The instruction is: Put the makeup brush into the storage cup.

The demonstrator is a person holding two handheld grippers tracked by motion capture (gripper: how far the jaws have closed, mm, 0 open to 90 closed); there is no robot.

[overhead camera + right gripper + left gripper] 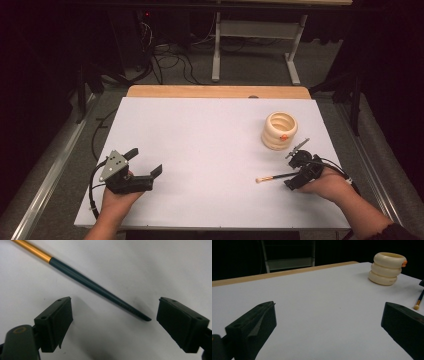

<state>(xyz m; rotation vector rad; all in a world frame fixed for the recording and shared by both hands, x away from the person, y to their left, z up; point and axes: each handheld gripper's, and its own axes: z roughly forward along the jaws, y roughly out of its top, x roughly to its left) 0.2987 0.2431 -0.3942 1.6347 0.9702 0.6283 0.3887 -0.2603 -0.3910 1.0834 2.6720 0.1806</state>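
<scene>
A thin brush (274,177) with a dark teal handle, a gold ferrule and a pale tip lies flat on the white sheet (210,145) at the right. My right gripper (291,172) hangs over its handle end, jaws open. In the right gripper view the pointed handle of the brush (87,281) runs between the two jaws of that gripper (113,300), touching neither. A cream ribbed cup (279,131) with an orange bit at its rim stands just beyond. My left gripper (146,161) rests at the lower left, open and empty, and faces the cup (387,268) and the brush tip (419,301).
The sheet covers a wooden table whose bare strip (215,91) shows along the far edge. Metal rails (47,175) run down both sides. Beyond the table stand a desk frame (255,45) and loose cables on the floor.
</scene>
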